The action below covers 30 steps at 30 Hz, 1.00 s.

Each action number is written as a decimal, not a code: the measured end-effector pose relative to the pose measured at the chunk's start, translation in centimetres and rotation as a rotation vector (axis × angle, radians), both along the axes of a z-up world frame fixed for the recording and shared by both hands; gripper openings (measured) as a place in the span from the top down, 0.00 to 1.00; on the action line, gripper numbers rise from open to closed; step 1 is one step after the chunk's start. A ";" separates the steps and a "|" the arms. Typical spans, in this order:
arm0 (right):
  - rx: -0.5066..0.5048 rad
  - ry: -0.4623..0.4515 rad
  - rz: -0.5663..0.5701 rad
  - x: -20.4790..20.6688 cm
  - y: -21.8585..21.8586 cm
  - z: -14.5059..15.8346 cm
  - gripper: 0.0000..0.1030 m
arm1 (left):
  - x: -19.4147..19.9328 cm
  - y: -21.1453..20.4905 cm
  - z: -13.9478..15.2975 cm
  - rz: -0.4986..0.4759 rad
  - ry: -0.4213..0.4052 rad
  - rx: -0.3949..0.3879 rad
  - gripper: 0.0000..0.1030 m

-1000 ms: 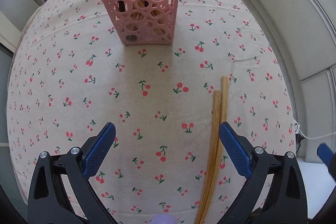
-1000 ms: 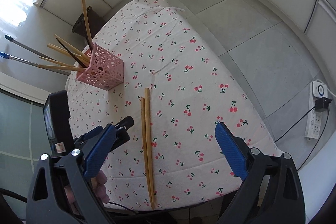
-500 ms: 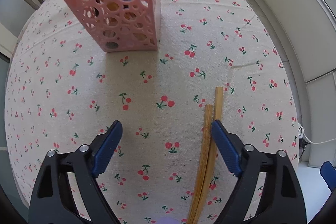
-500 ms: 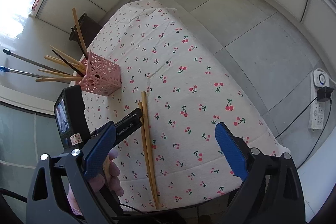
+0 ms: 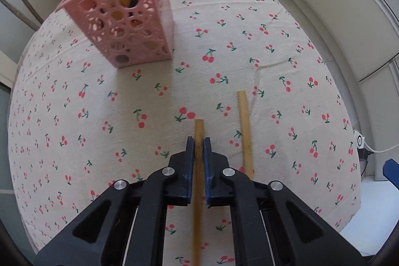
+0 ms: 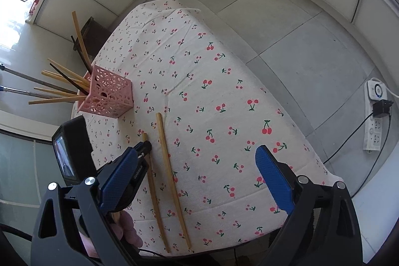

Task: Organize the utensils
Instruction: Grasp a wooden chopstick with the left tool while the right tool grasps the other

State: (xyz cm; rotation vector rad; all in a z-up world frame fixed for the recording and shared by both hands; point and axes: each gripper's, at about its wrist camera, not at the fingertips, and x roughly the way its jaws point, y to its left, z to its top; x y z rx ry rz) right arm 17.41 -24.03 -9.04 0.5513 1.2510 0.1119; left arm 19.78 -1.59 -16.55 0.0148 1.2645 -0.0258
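My left gripper [image 5: 198, 145] is shut on a wooden chopstick [image 5: 199, 127] near its far end; the stick runs back between the jaws. A second wooden chopstick [image 5: 244, 126] lies on the cloth just to the right. In the right wrist view the left gripper [image 6: 146, 145] holds its chopstick [image 6: 153, 193] beside the other chopstick [image 6: 169, 173]. A pink perforated holder [image 5: 129, 19] with several chopsticks stands ahead to the left; it also shows in the right wrist view [image 6: 107, 95]. My right gripper [image 6: 197, 181] is open and empty, above the table's near edge.
The table wears a cherry-print cloth [image 5: 249, 29]; its right edge drops to a grey tiled floor [image 6: 286, 24]. A white power strip [image 6: 375, 116] with a cable lies on the floor at right. A dark stool [image 6: 93, 31] stands beyond the holder.
My left gripper has moved forward and right and closed on the left chopstick. The two chopsticks, formerly touching, now lie apart. The right gripper has stayed open.
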 end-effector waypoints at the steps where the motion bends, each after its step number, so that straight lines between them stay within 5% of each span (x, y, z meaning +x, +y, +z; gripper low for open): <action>1: -0.008 0.001 0.005 0.1 0.2 -0.1 0.10 | -0.2 0.5 0.1 0.009 0.000 0.000 0.94; 13: -0.156 0.032 0.121 3.5 7.4 -3.1 0.10 | -2.6 9.8 5.5 0.215 -0.121 -0.135 0.94; 21: -0.292 0.010 0.192 4.8 11.4 -5.4 0.15 | -3.9 12.8 10.2 0.263 -0.277 -0.091 0.94; 23: -0.300 0.020 0.211 4.8 12.2 -5.9 0.30 | -4.4 13.2 10.8 0.266 -0.292 -0.090 0.94; 27: -0.335 0.017 0.222 4.8 13.1 -6.3 0.46 | -4.7 14.1 11.6 0.276 -0.313 -0.091 0.94; 29: -0.326 0.009 0.218 4.9 13.0 -6.1 0.71 | -4.8 14.5 11.7 0.284 -0.317 -0.098 0.94; 30: -0.324 0.010 0.218 4.9 13.0 -6.2 0.74 | -4.8 14.7 11.7 0.287 -0.316 -0.100 0.94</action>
